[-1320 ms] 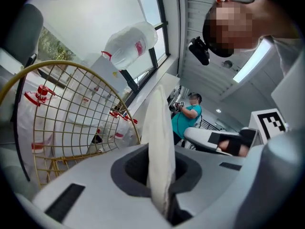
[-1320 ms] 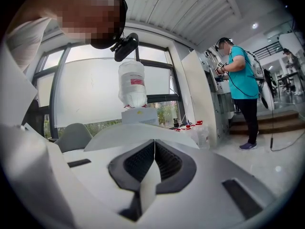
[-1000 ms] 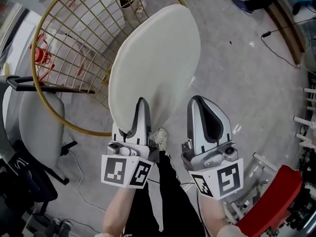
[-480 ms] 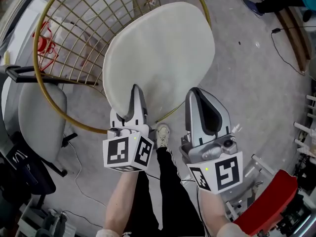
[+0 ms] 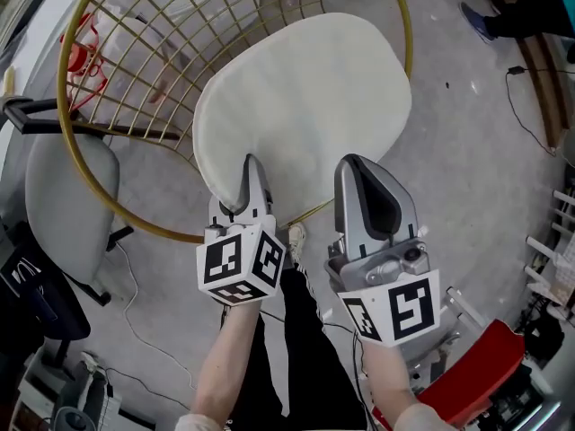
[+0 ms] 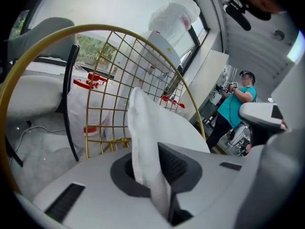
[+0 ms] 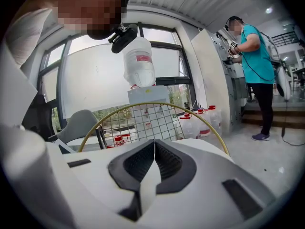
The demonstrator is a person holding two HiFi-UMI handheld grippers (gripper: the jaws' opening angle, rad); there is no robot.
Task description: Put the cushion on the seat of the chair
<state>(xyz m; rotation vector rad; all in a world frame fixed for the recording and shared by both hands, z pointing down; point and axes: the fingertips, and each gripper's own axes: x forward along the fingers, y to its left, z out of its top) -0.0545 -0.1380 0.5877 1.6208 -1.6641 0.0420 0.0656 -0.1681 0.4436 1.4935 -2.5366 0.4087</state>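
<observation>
A cream oval cushion (image 5: 305, 106) hangs over the gold wire chair (image 5: 135, 61), covering the right half of its round gold ring (image 5: 61, 106). Both grippers grip the cushion's near edge. My left gripper (image 5: 249, 173) is shut on that edge, and in the left gripper view white cushion fabric (image 6: 143, 128) stands pinched between its pads (image 6: 150, 156). My right gripper (image 5: 361, 173) is shut on the same edge further right, where a thin fold of cushion (image 7: 148, 191) shows between its closed pads (image 7: 153, 149). The chair's seat is hidden under the cushion.
A grey office chair (image 5: 63, 205) stands left of the gold chair. A red object (image 5: 476, 375) lies at the lower right. A cable (image 5: 530, 106) runs over the concrete floor. A person in a teal shirt (image 7: 252, 56) stands at the far right beside water bottles (image 7: 200, 120).
Both grippers have carried the cushion lower and further over the gold ring. The cushion has tipped flatter and shows broader from above. Both grips stay shut.
</observation>
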